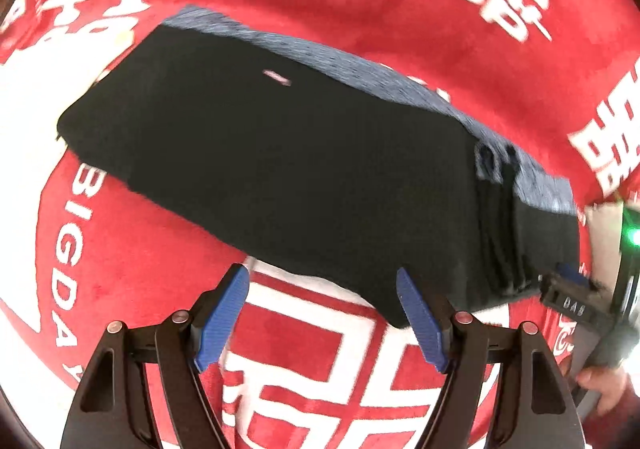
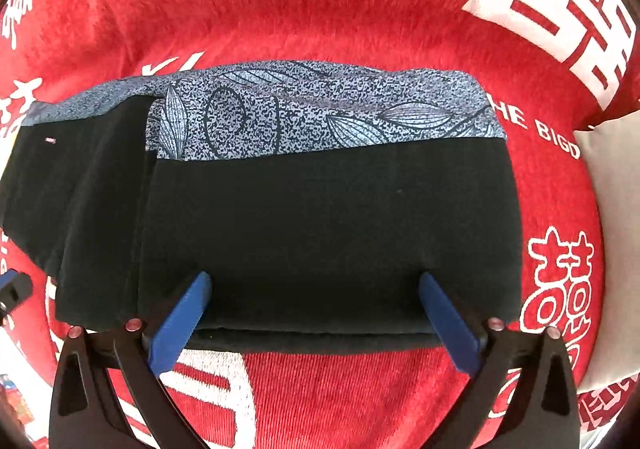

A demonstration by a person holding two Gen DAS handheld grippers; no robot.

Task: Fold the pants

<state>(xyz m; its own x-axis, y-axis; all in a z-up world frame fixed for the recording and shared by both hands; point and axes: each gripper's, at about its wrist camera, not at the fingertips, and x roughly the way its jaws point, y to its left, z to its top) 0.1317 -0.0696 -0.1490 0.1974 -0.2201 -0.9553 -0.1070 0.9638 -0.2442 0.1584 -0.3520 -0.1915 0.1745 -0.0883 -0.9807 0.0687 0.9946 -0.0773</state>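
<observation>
Pants (image 2: 304,225) lie folded on the red cloth (image 2: 320,9), patterned band at 12 o'clock. Right hand-held gripper (image 2: 316,313) and left hand-held gripper (image 1: 322,313) both stand spread, empty. Fabric looks soft, light, floppy; I would pinch the layered edge at 6 o'clock.

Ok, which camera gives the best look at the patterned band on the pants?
Right wrist: the patterned band is sharp and spans the frame, leaf print clear. Left wrist shows only a blurred grey strip behind the black pants.

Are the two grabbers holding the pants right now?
No. Both the left gripper and the right gripper are open above the folded pants, with nothing pinched between their blue pads.
</observation>
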